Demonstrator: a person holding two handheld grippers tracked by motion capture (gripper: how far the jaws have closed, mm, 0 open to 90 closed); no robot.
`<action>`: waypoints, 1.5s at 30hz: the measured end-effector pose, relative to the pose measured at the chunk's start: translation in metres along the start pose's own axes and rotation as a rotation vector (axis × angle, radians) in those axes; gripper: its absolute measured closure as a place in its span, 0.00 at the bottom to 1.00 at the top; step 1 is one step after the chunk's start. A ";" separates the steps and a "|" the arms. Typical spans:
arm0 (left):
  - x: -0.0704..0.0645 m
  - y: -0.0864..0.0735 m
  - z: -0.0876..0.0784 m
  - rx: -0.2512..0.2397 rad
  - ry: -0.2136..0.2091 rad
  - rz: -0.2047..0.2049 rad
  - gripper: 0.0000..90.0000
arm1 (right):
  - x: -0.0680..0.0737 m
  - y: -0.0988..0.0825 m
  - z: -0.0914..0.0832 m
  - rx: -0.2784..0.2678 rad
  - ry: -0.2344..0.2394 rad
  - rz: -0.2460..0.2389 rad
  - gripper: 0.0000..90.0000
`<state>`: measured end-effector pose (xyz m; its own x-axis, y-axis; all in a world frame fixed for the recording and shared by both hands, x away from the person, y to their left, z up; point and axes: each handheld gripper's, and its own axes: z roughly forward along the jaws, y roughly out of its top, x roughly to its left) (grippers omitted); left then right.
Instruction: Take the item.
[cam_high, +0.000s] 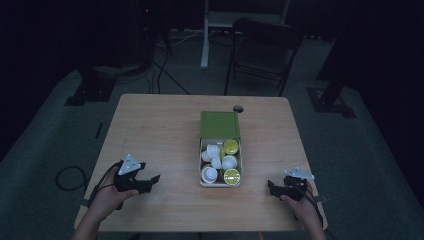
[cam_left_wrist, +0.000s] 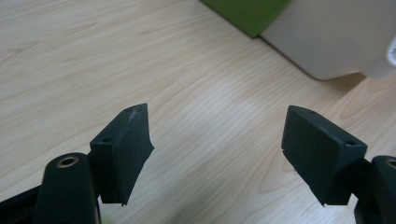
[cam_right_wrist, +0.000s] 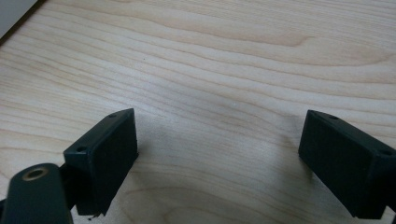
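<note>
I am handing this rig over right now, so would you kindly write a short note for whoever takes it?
Left gripper: open, nothing between the jaws, above bare table left of the box.
Right gripper: open, nothing held, low over the table right of the box.
Box: mid-table, green lid slid back, cups inside, white and yellow-green.
Done: cups sit in the box.
Left: lid not yet closed, if closing is intended.

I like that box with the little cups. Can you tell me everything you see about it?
The box is a pale, open carton lying flat near the middle of the wooden table. Its green lid is folded open on the far side. Inside sit small cups, jumbled together, some white, some with yellow-green tops. Neither hand-held tool touches it. In the left gripper view its pale wall and a green corner show close by.
</note>
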<state>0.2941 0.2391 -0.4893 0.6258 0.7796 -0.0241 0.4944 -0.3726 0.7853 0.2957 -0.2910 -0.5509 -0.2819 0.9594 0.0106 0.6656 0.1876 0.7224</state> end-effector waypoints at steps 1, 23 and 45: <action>-0.003 0.001 0.003 -0.001 -0.012 0.004 0.27 | 0.000 0.000 0.000 0.000 0.000 0.000 0.13; -0.049 0.000 0.047 0.025 -0.162 0.104 0.23 | 0.000 0.000 0.000 0.000 0.000 0.000 0.13; -0.060 -0.017 0.069 0.083 -0.159 0.160 0.21 | 0.000 0.000 0.000 0.000 0.000 0.000 0.12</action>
<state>0.2897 0.1642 -0.5443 0.7840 0.6207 -0.0060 0.4253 -0.5301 0.7335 0.2958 -0.2910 -0.5509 -0.2820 0.9593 0.0112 0.6656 0.1872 0.7225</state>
